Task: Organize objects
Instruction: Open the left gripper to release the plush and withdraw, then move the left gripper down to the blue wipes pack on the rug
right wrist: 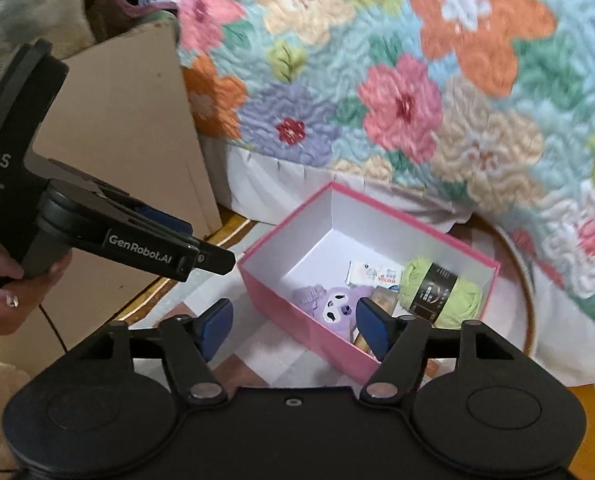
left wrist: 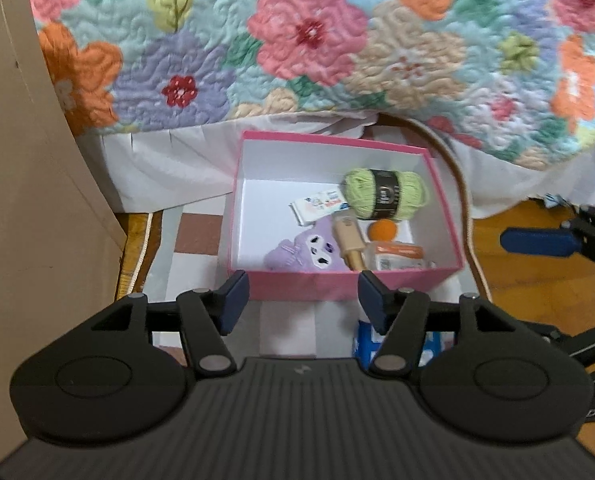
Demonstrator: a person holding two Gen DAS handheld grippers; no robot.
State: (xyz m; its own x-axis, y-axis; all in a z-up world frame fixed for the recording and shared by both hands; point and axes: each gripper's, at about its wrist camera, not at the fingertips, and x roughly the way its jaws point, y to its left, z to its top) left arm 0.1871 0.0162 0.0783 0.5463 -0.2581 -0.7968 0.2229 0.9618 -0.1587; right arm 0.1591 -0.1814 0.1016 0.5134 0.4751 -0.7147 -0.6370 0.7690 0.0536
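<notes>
A: How many items lie in the pink box (left wrist: 339, 280)?

B: Six: one green yarn skein (left wrist: 385, 191), one purple plush (left wrist: 307, 254), one gold cylinder (left wrist: 349, 242), one orange ball (left wrist: 383, 230), one white packet (left wrist: 317, 206), one orange-labelled pack (left wrist: 397, 256).

A: Where is the box relative to the grippers?

B: Just ahead of the left gripper (left wrist: 303, 306) and ahead of the right gripper (right wrist: 295, 326); both stand spread and empty.

A: Textures?

B: Rigid card walls, fuzzy yarn, a quilted floral bedspread (left wrist: 317, 36) behind.

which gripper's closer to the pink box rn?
Hard to call. Left gripper hangs open just short of the pink box's near wall; right gripper hangs open by its corner, one finger overlapping it.
</notes>
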